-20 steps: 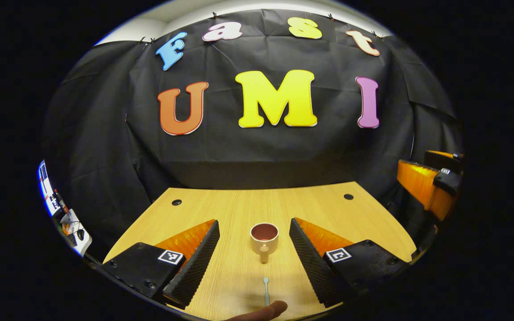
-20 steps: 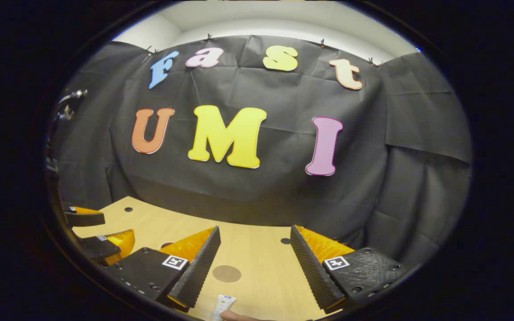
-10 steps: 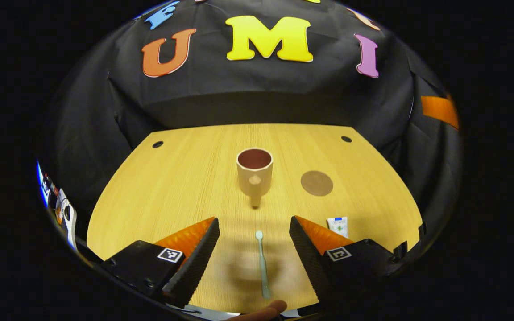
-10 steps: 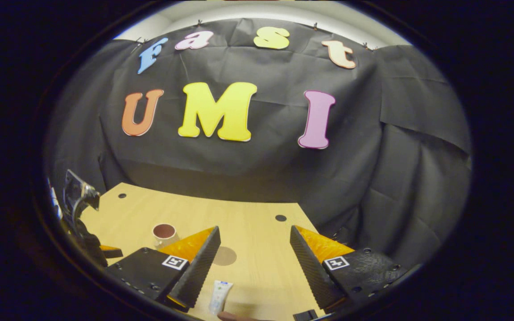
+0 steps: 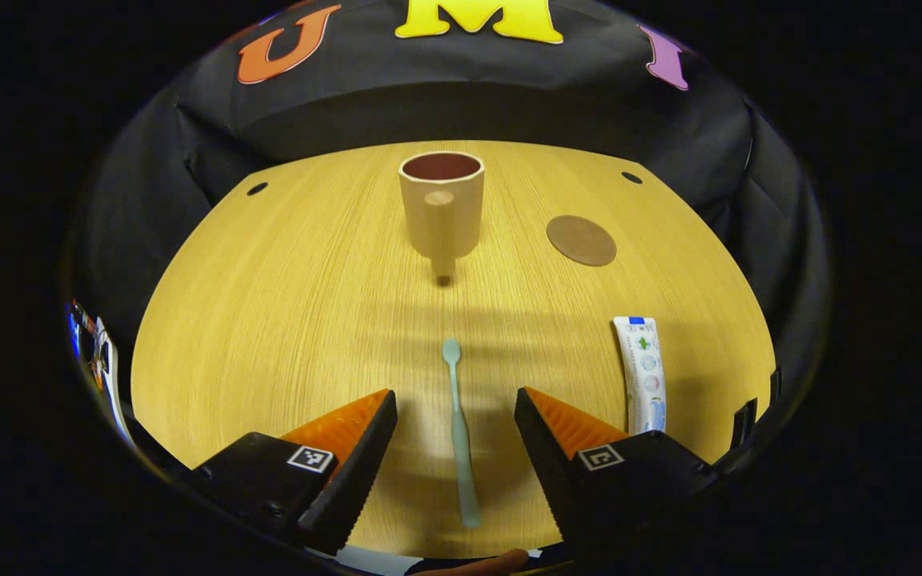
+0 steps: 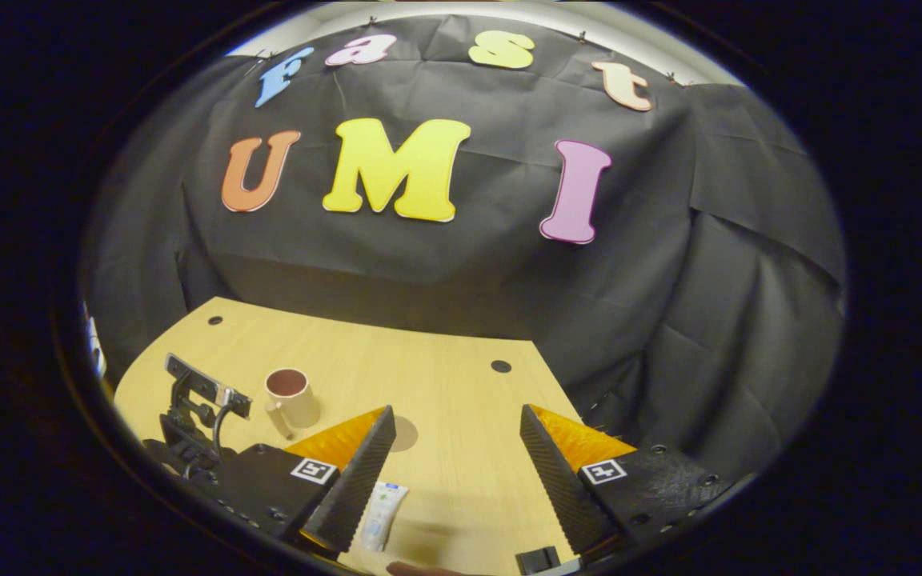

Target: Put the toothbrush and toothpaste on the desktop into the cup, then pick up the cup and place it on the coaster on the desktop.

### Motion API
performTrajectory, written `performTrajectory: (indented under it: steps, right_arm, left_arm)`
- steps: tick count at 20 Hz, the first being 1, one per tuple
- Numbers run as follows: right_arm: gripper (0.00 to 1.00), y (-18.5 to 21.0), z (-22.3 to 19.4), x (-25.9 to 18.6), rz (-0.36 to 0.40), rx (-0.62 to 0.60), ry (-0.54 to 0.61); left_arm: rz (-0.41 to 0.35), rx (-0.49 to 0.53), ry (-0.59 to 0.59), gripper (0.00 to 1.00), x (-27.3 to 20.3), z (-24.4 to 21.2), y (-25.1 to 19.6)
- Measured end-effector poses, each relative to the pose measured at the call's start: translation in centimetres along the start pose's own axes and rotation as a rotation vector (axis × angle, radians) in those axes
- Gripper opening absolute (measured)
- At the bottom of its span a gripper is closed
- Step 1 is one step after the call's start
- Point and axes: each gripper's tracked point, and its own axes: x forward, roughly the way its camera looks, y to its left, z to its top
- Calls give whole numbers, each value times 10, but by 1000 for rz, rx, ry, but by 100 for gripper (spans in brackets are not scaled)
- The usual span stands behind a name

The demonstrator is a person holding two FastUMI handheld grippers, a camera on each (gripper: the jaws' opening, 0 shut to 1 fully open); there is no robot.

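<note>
In the left gripper view our left tool (image 5: pixel 454 436) stands with its fingers wide apart above the toothbrush (image 5: pixel 459 432), which lies flat on the bench (image 5: pixel 269 320) between them, untouched. Ahead, the cup (image 5: pixel 440 202) stands upright near the far edge, with bare wood all around it. The coaster (image 5: pixel 581 239) lies to its right, the toothpaste (image 5: pixel 642 374) nearer the right edge. Our right tool (image 6: pixel 457 468), likewise spread, hangs over the toothpaste (image 6: pixel 382 514).
</note>
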Motion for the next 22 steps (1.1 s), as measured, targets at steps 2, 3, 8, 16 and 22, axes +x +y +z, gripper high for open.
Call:
performTrajectory:
  steps: [2, 3, 8, 16, 22]
  right_arm:
    - [95, 1, -3, 0, 1, -23, 9]
    - [95, 2, -3, 1, 2, -32, 14]
    - [95, 10, -5, 7, 14, -51, 28]
    - [95, 11, -13, 12, 14, -43, 52]
    - [95, 11, -18, 13, 15, -40, 69]
  left_arm:
    - [2, -25, 16, 93, 5, -3, -1]
    - [2, -39, 16, 91, 6, -3, -1]
    - [1, -74, 30, 68, 9, 7, 2]
    - [-14, -64, 50, 24, -2, 51, 2]
    - [-4, -91, 90, 22, -7, 98, 10]
